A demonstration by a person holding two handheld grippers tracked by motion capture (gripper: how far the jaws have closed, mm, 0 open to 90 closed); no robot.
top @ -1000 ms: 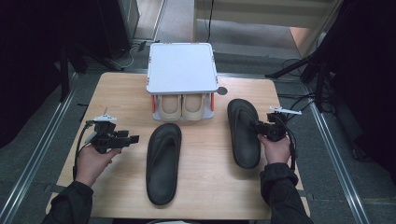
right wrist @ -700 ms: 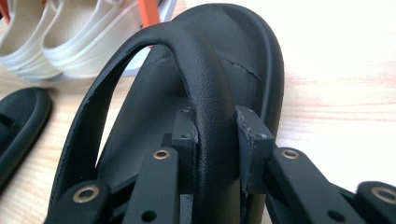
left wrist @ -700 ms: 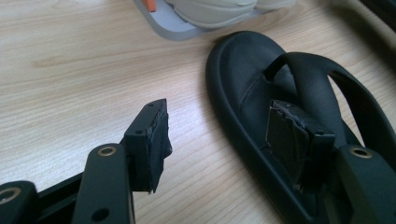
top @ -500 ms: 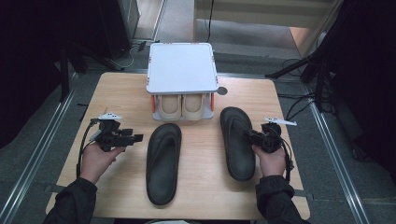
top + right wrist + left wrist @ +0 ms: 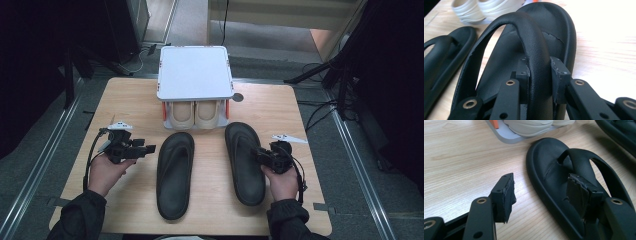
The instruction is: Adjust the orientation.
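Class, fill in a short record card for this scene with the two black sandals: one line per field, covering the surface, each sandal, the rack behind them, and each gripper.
surface: wooden table
left sandal: flat on the table, untouched
right sandal: on the table, its strap between the right gripper's jaws
rack: white top, a pair of cream shoes beneath
left gripper: open, one jaw over the left sandal
right gripper: shut on the strap

High view: looking down from above on the whole worktop [image 5: 280, 107].
Gripper views: riding low and close, apparently sharing the left sandal [image 5: 554, 180].
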